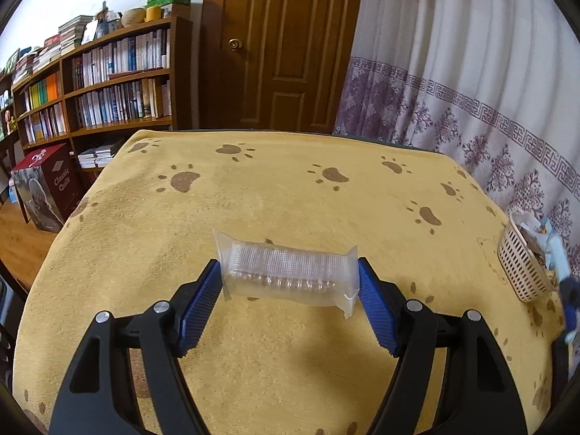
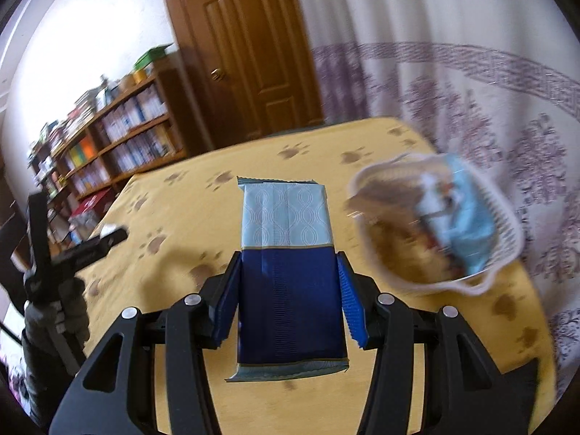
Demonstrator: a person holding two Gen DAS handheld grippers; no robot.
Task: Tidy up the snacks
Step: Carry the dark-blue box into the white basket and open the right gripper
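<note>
Nearly done: white slotted plastic basket [image 2: 482, 282] part-filled; left gripper [image 1: 290, 282] clamps clear ridged-tray packet [image 1: 286, 272], right gripper [image 2: 288, 290] clamps navy-and-pale-blue wrapped bar [image 2: 288, 253]; both unbasketed.

The tabletop [image 1: 290, 188], under a yellow paw-print cloth, lies bare from near edge to far edge across its middle and left. The one obstacle on it is the basket [image 1: 522, 272] of snacks at the right edge, close against the curtain [image 1: 471, 72]. Beyond the left edge stands a bookshelf [image 1: 108, 83]; behind the far edge, a door [image 1: 282, 43].
</note>
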